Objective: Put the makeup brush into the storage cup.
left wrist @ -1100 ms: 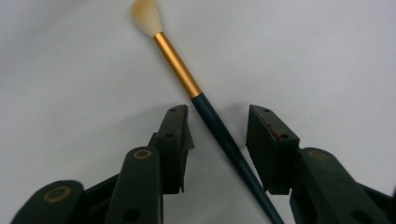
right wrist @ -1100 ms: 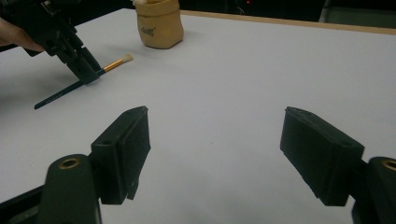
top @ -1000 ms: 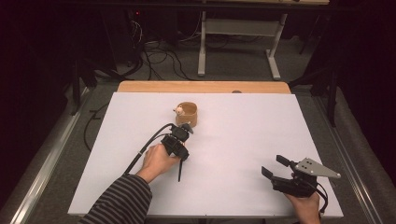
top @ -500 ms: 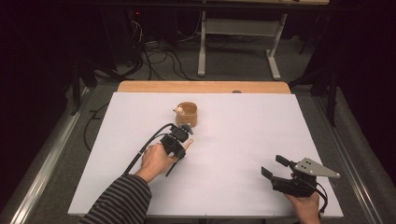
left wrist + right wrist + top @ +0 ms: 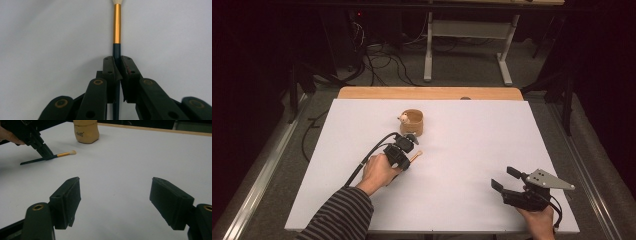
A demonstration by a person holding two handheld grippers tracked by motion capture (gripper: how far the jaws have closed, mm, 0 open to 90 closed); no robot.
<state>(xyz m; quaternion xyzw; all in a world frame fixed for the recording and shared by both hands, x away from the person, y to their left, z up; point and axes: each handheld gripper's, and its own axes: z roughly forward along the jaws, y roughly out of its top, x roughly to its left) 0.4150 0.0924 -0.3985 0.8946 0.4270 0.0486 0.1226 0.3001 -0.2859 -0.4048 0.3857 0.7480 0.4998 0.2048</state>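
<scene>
Striped sleeve first: the person's left forearm reaches in from the near edge and angles toward the middle of the white table, the hand wrapped around the left gripper, whose jaws point down and away toward the wooden cup. Those jaws are clamped on a small brush, pinching its dark handle just behind the gold band; the pale bristle tip sticks out beyond the fingertips, and the rest of the handle runs back between the jaws toward the hand. Compared with a second ago, the left gripper has drawn back from the cup toward the person, and the brush now shows past its jaws, low over the table. The cup stands just beyond the bristle end, apart from it. The right gripper is held low at the near right corner, well apart from the brush, in the same place as before, its jaws spread wide with nothing between them.
</scene>
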